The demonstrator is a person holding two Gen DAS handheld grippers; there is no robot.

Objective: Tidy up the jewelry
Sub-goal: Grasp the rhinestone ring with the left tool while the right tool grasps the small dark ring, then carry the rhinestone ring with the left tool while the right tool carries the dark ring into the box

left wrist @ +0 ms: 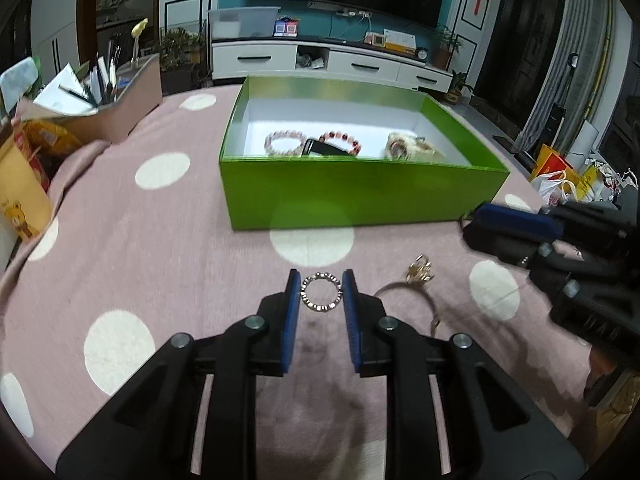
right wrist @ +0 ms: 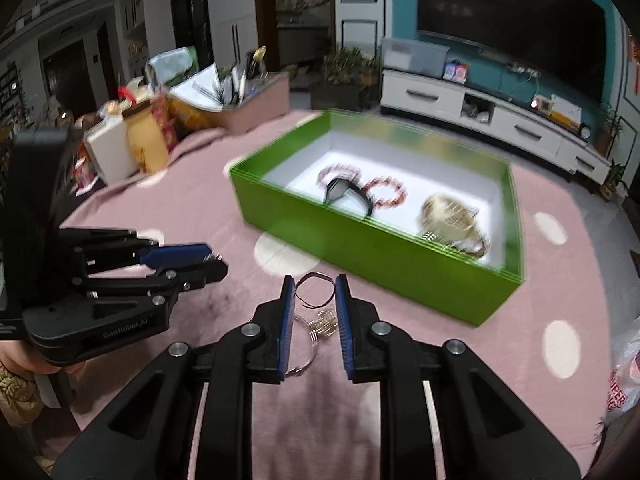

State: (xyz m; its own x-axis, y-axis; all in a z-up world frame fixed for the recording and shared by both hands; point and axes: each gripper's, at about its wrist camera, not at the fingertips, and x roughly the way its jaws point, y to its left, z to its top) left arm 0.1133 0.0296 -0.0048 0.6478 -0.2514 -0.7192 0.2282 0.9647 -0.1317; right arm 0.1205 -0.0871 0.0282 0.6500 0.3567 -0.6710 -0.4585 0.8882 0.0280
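Silver beaded ring (left wrist: 321,292) lies flat on the pink table (left wrist: 180,248), squarely between the left gripper's (left wrist: 321,294) parted jaws, while the right gripper's (right wrist: 315,300) parted jaws straddle a gold bangle (right wrist: 316,326).

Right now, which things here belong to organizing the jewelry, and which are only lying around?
Belong to the job:
green box
small beaded ring between the left tongs
gold wire bangle between the right tongs
bead bracelets in the box

Lying about:
plastic bag
pen holder
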